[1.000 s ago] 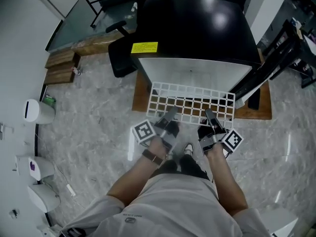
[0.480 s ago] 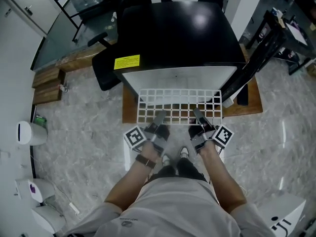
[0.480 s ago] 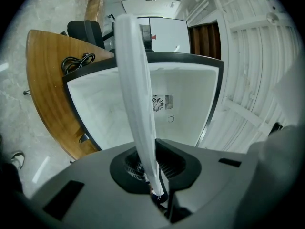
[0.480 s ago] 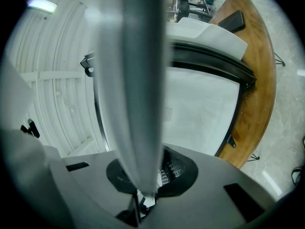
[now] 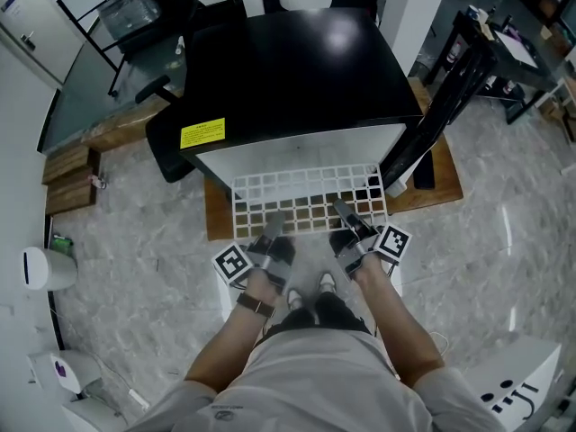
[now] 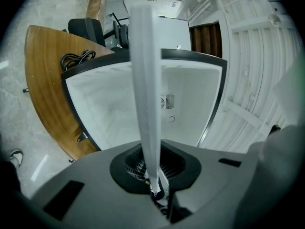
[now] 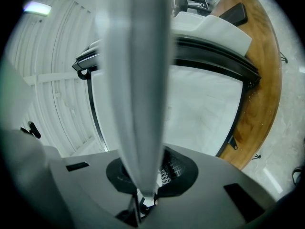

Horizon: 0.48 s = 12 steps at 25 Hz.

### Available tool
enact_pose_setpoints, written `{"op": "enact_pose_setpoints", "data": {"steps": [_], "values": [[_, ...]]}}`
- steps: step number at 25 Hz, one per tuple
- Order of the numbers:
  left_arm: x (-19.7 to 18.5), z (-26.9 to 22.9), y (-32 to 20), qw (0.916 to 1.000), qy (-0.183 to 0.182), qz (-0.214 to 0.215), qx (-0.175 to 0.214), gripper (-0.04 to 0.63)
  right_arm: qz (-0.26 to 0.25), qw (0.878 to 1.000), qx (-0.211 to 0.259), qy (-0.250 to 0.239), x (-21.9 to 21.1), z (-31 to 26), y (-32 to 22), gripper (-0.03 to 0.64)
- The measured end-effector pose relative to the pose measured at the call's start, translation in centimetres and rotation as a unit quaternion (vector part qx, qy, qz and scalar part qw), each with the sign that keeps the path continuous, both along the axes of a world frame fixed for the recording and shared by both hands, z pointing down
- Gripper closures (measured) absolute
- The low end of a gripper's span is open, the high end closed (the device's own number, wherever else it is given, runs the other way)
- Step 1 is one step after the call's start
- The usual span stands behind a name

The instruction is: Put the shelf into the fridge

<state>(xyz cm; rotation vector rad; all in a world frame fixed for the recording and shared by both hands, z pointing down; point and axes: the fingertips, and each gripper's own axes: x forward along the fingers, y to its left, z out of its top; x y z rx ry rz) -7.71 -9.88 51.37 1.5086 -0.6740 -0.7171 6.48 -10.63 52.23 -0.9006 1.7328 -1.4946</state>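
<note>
Quick look from my remote seat: the fridge [image 5: 297,70] sits dead centre in the head view, black top facing up and its front open toward me, white inside showing. The shelf [image 5: 306,196], a white wire grid, is held flat right in front of the fridge mouth, with its long side running across the opening. Its far edge is right at the fridge's front lip, though I honestly can't tell from up here whether it's already inside or just touching the rim

The left gripper [image 5: 273,223] is pinching the near edge of the shelf, on the fridge's left half as I look at it. In the left gripper view the shelf edge runs straight up from the jaws, which are clamped on it, with the white fridge cavity behind. The right gripper [image 5: 343,211] has the same near edge on the right half, and its own view shows the jaws pressed onto the wire rim too, with the shelf edge-on and blurry

The fridge door [image 5: 423,138] hangs open off the fridge's right side. The fridge stands on a wooden platform [image 5: 441,187] that sticks out beyond it on both sides. There's a yellow label [image 5: 202,133] on the fridge's front left corner and a black office chair [image 5: 166,147] just to the left of the fridge
</note>
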Motion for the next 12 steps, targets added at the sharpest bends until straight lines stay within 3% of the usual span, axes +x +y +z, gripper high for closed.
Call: {"op": "enact_pose_setpoints", "data": {"steps": [12], "values": [[-0.08, -0.04, 0.19, 0.9998, -0.003, -0.018, -0.005, 0.568, -0.016, 0.999, -0.026, -0.028, -0.06, 0.24, -0.18, 0.571]]}}
